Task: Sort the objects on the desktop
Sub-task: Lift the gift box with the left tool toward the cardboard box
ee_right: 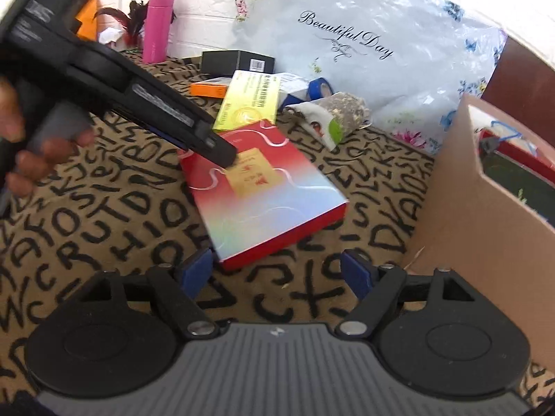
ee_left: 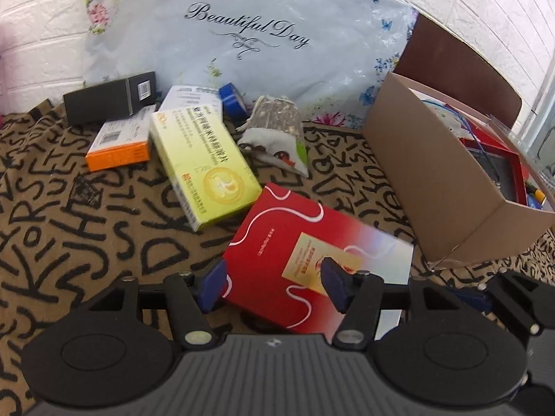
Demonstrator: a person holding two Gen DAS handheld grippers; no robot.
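A flat red box (ee_left: 305, 253) with white swirls lies on the lettered cloth; it also shows in the right wrist view (ee_right: 263, 187). My left gripper (ee_left: 274, 282) is open, its blue pads astride the box's near end, close above it. In the right wrist view the left gripper (ee_right: 222, 149) reaches over the box's far corner. My right gripper (ee_right: 281, 272) is open and empty, just in front of the box's near corner. A yellow-green box (ee_left: 204, 166), an orange box (ee_left: 119, 145), a black box (ee_left: 111, 98), blue tape (ee_left: 232, 100) and a snack bag (ee_left: 277, 131) lie behind.
An open cardboard box (ee_left: 444, 190) holding red items stands at the right, also in the right wrist view (ee_right: 485, 215). A large plastic "Beautiful Day" bag (ee_left: 249, 41) leans on the white brick wall. A pink bottle (ee_right: 158, 26) stands at the far left.
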